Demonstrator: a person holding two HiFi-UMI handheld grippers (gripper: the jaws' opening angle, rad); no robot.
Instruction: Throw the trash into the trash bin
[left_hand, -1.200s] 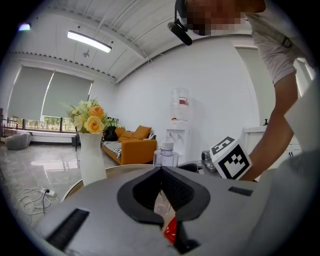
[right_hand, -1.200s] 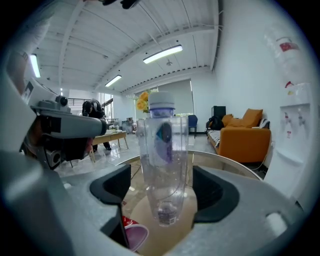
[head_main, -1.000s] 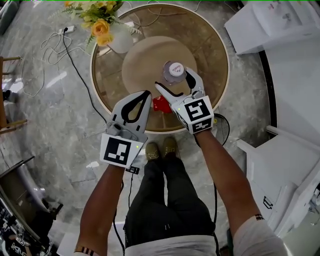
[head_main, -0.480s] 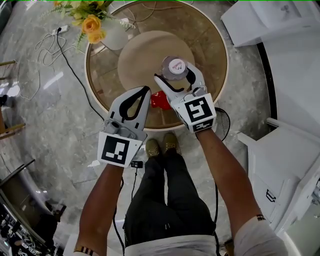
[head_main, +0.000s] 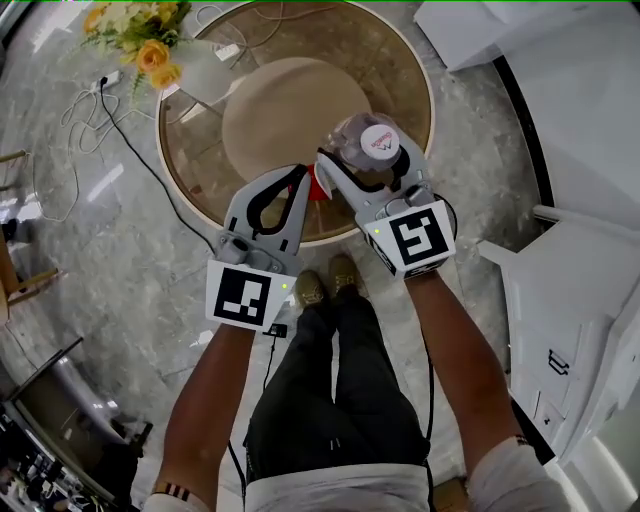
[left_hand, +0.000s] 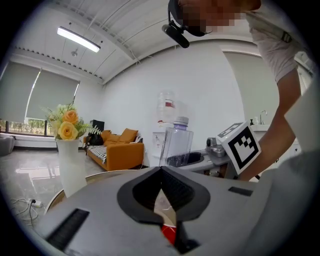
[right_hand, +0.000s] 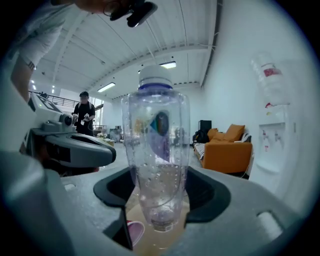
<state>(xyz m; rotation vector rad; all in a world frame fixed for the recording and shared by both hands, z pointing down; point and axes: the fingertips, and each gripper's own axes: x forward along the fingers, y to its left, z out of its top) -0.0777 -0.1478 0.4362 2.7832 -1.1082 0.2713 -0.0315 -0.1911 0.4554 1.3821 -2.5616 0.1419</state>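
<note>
A clear plastic bottle (head_main: 366, 142) with a white cap hangs upright above the round glass table (head_main: 400, 70), and my right gripper (head_main: 362, 160) is shut on its lower body. In the right gripper view the bottle (right_hand: 157, 160) fills the gap between the pads. My left gripper (head_main: 298, 178) is shut and holds nothing; its tips hover just left of the bottle, over a small red piece of trash (head_main: 319, 186) on the table. That red piece (left_hand: 170, 233) shows below the shut tips of the left gripper (left_hand: 161, 170).
A white vase with yellow flowers (head_main: 150, 45) stands at the table's far left edge. White cabinets (head_main: 570, 300) line the right side. Cables (head_main: 95, 110) trail across the marble floor at left. The person's legs and shoes (head_main: 325, 290) are right below the grippers.
My right gripper's jaws closed on the bottle and lifted it off the table toward the person. The left gripper shifted slightly right, toward the red piece.
</note>
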